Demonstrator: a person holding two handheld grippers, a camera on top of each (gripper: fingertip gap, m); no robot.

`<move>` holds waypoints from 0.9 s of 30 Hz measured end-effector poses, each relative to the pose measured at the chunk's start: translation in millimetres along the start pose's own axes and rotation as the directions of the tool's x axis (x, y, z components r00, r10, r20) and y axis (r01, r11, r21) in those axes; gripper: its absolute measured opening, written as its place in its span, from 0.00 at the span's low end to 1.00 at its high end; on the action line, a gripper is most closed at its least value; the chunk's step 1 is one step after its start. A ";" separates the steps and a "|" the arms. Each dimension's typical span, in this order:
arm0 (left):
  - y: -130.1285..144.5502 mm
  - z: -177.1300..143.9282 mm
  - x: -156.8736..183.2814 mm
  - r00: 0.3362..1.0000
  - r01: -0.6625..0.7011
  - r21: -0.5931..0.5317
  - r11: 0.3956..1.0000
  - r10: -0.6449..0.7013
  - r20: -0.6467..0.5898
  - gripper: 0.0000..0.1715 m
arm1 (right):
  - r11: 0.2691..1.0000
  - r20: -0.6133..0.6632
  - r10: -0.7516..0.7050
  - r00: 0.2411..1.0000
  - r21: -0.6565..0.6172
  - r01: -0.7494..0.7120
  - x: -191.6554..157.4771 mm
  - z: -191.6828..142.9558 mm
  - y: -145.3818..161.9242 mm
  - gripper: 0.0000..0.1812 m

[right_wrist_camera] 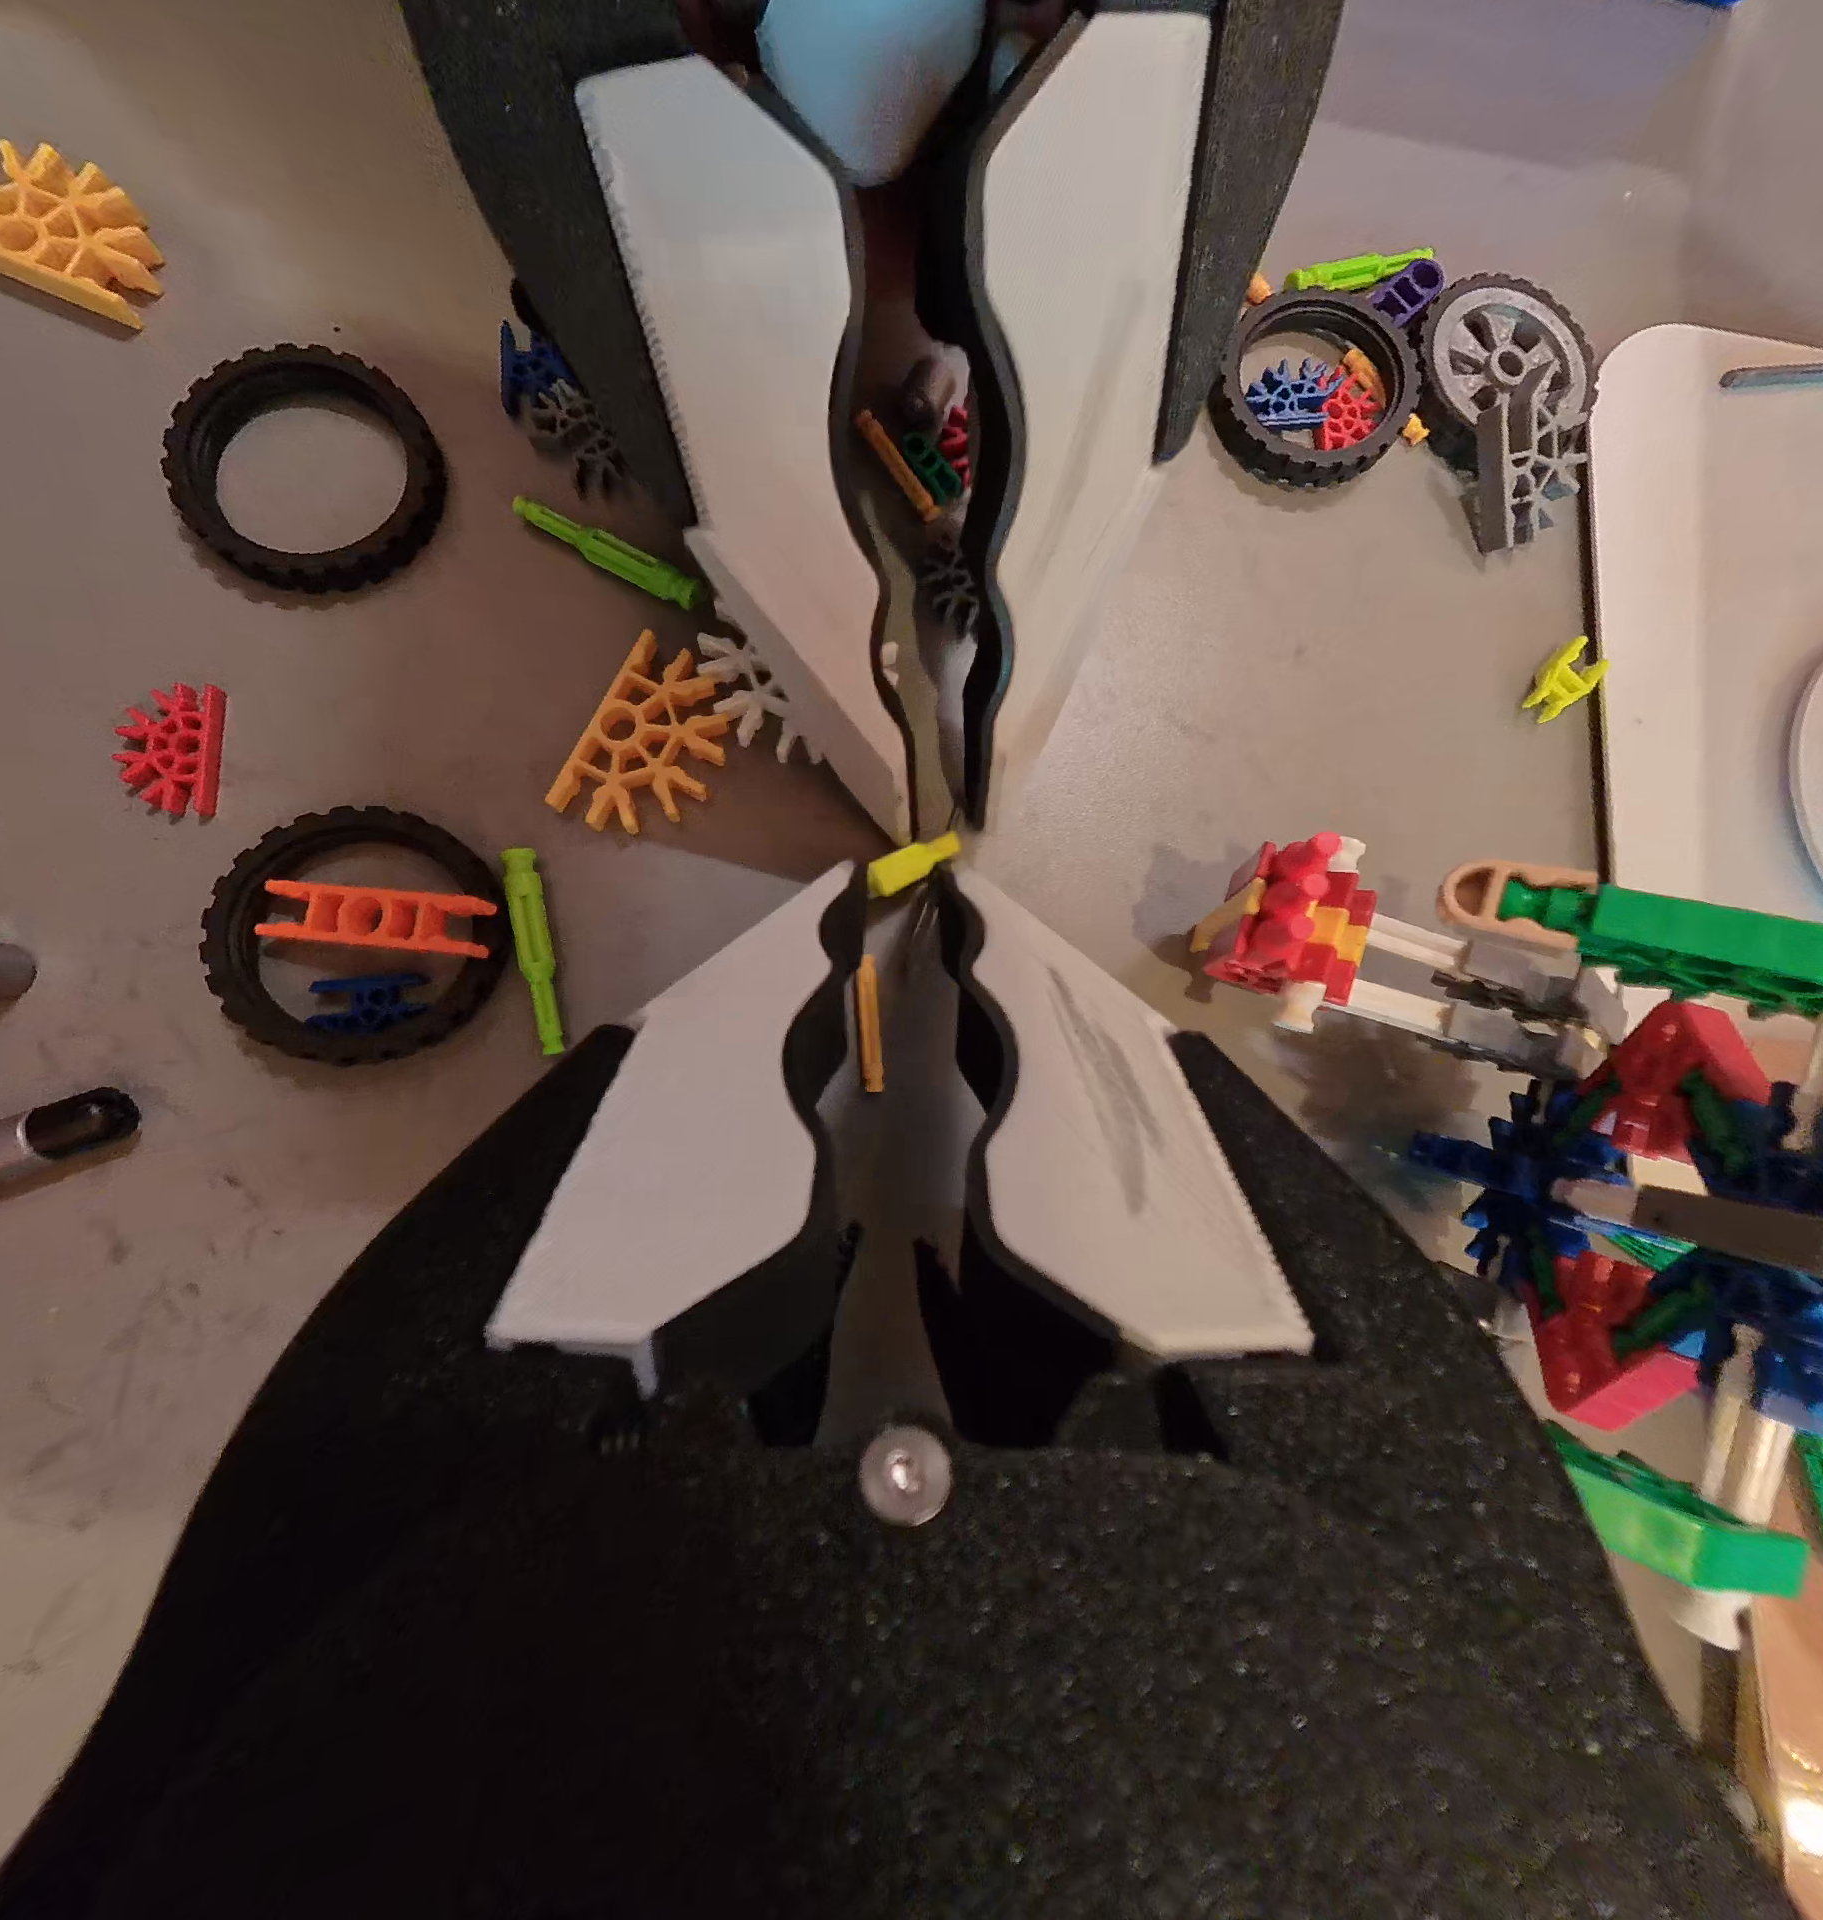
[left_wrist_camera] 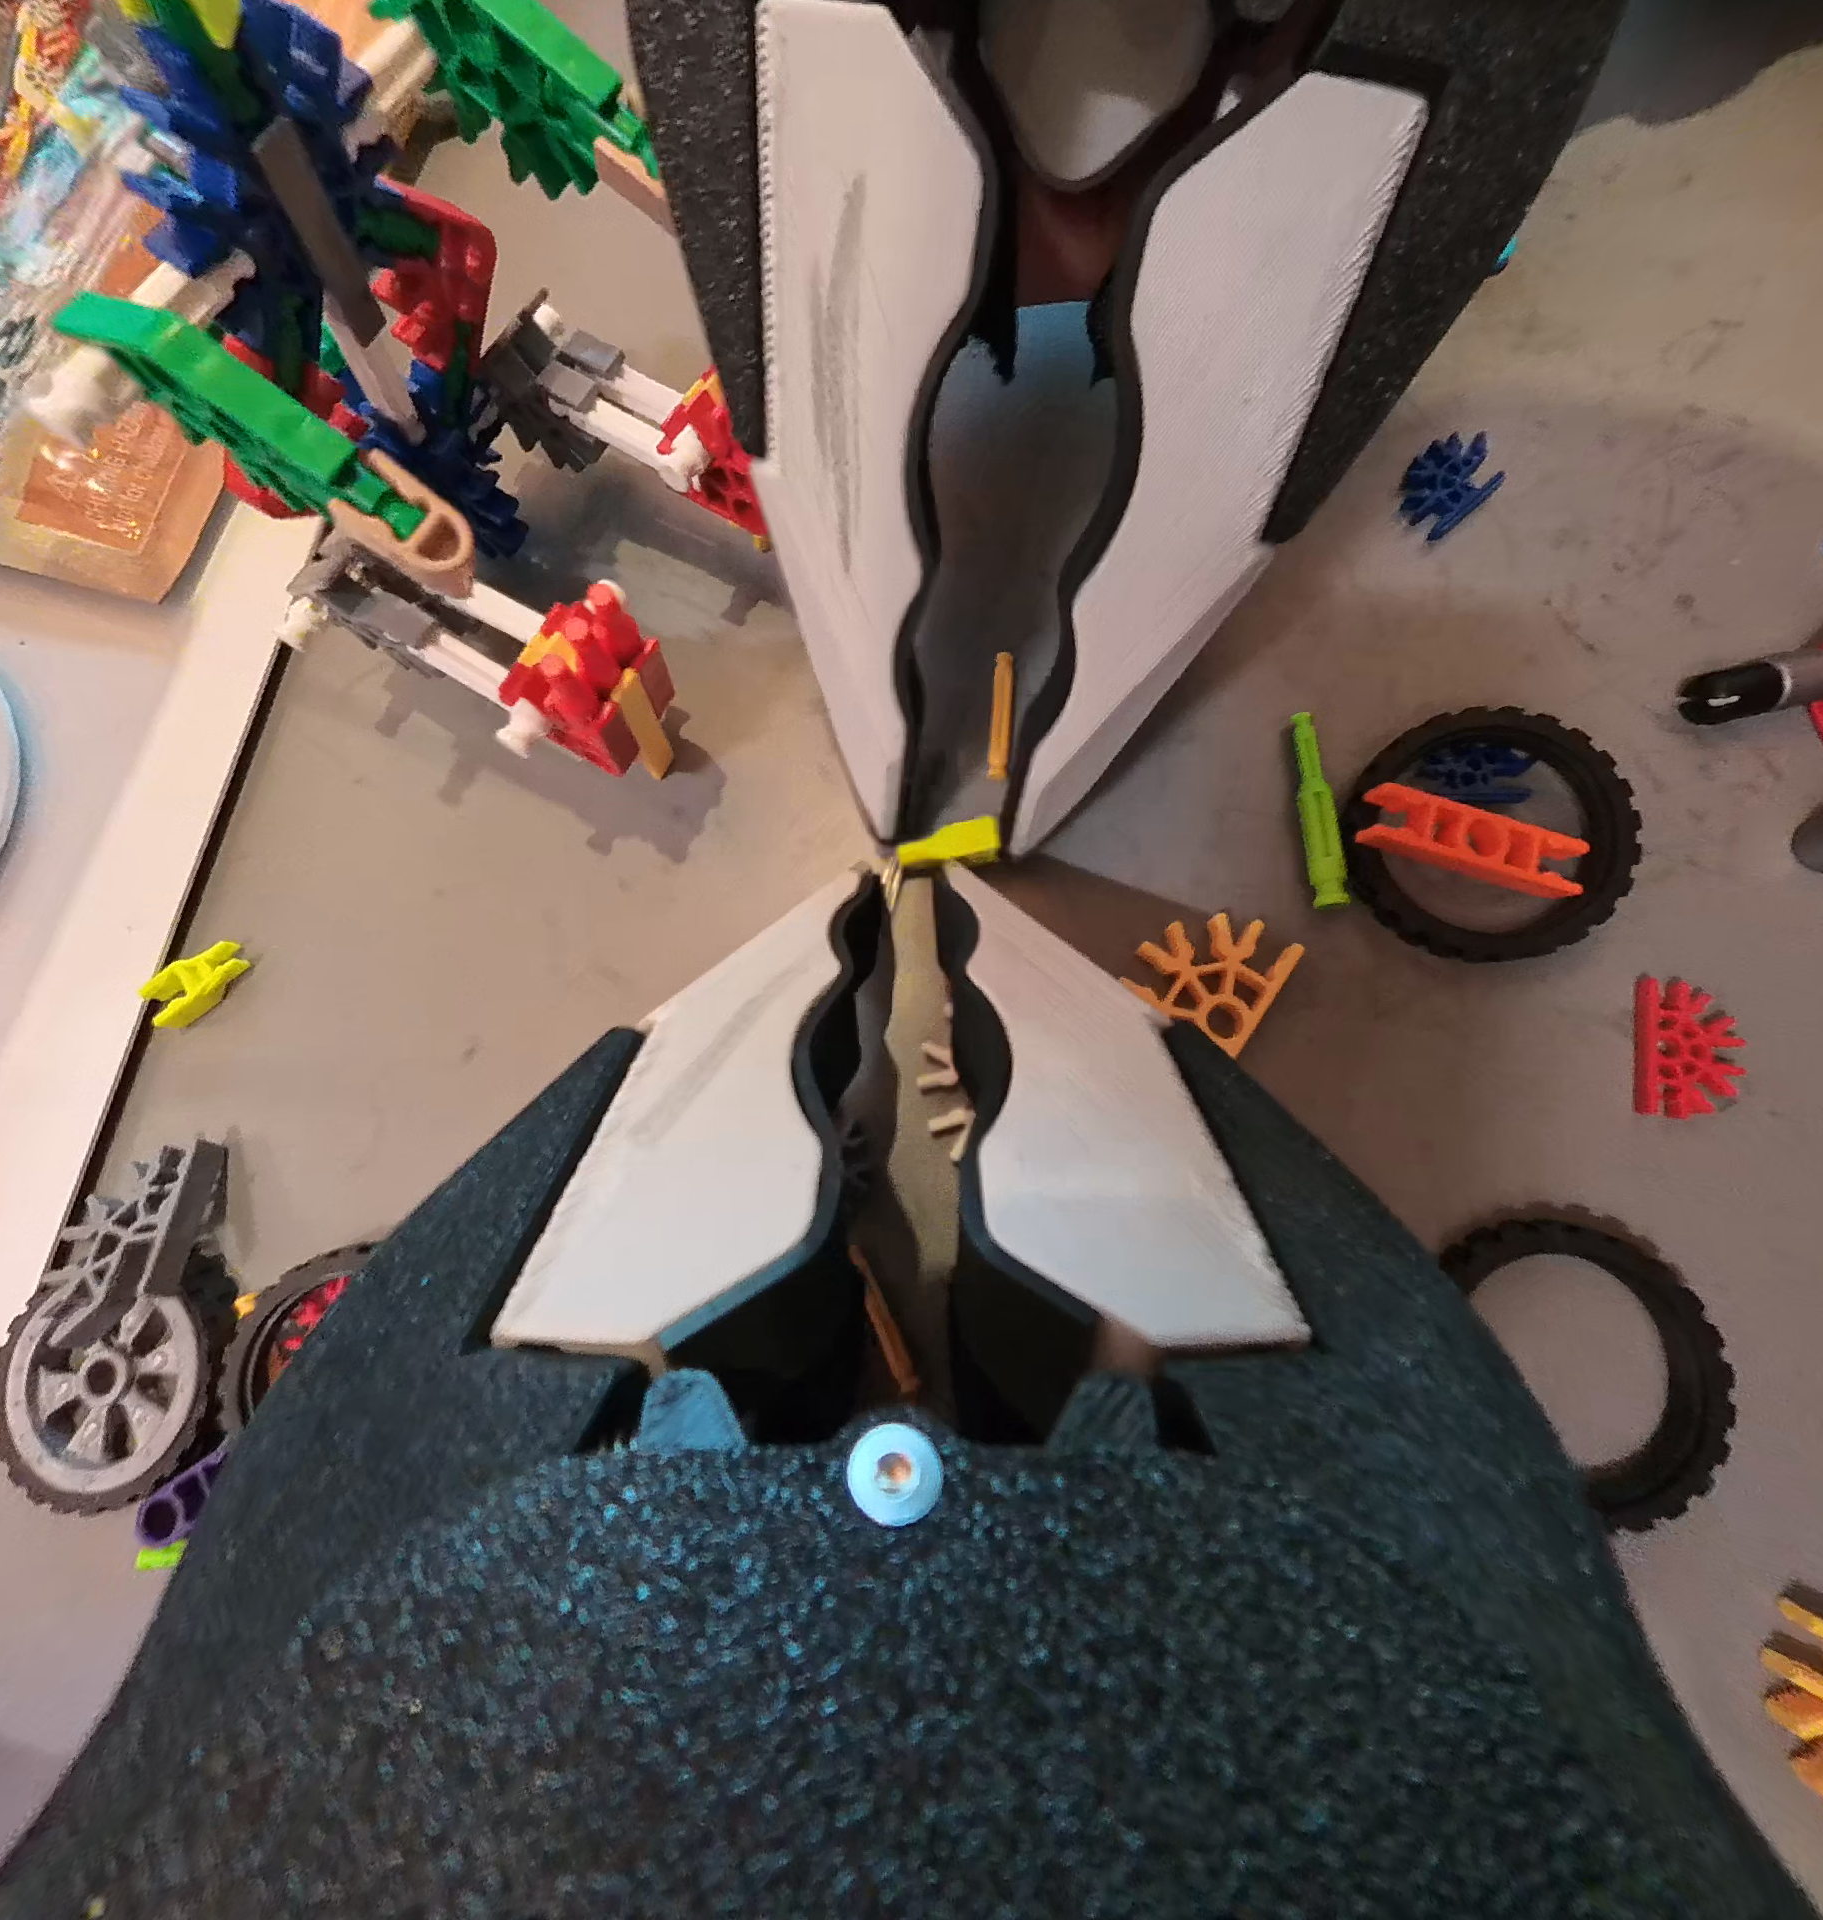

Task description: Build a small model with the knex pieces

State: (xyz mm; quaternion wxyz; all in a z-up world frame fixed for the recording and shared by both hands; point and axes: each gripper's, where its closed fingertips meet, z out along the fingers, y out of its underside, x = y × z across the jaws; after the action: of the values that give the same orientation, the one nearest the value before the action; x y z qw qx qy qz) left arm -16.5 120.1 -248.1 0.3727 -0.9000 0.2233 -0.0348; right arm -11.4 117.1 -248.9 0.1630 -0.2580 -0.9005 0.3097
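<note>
The two grippers meet tip to tip above a grey table [left_wrist_camera: 574, 935]. My right gripper [right_wrist_camera: 902, 875] is shut on a small yellow-green connector [right_wrist_camera: 907, 864], held crosswise at its fingertips. It comes in from the top of the left wrist view [left_wrist_camera: 954, 831], where the connector [left_wrist_camera: 948, 840] also shows. My left gripper [left_wrist_camera: 902, 881] is shut, its tips against one end of the connector. It pinches something thin and grey there, too small to make out. It enters from the top of the right wrist view [right_wrist_camera: 938, 821]. A thin orange rod [left_wrist_camera: 1000, 717] lies on the table below.
Loose construction pieces lie around: black tyres [right_wrist_camera: 304, 483], one holding an orange connector [right_wrist_camera: 372, 920], green rods [right_wrist_camera: 533, 951], an orange fan connector [right_wrist_camera: 637, 738], a red connector [right_wrist_camera: 174, 748]. A built multicoloured model [left_wrist_camera: 294, 343] and white board [left_wrist_camera: 107, 883] are on one side, a grey wheel [left_wrist_camera: 96, 1382] nearby. Less than 4 cm separates the two grippers' tips. The left tips stand about 15 cm off the grey wheel [left_wrist_camera: 96, 1382]. Look for it in the right wrist view [right_wrist_camera: 1519, 352] too.
</note>
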 end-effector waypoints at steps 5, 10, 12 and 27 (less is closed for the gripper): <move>1.1 -1.7 0.4 1.000 0.009 0.001 1.000 -0.009 -0.012 0.06 | 1.000 -0.018 -0.009 1.000 -0.010 0.008 3.3 0.6 3.4 0.02; 2.3 0.5 0.9 1.000 0.005 -0.008 1.000 -0.005 -0.009 0.06 | 1.000 -0.016 -0.011 1.000 -0.012 0.011 2.5 -0.1 3.0 0.05; 3.0 0.0 -0.6 1.000 0.003 -0.010 1.000 -0.003 -0.003 0.06 | 1.000 -0.015 -0.014 1.000 -0.008 0.014 2.2 -0.7 2.0 0.06; 3.3 -4.0 -1.8 0.999 -0.034 -0.007 0.999 0.034 0.007 0.04 | 0.998 -0.001 -0.043 0.999 -0.038 0.043 -0.5 -6.1 7.5 0.06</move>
State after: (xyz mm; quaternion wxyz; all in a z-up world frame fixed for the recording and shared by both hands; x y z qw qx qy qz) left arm -20.4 116.2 -247.3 0.3710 -0.8974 0.2376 -0.0245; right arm -5.4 124.7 -249.2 0.1654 -0.2418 -0.9115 0.2888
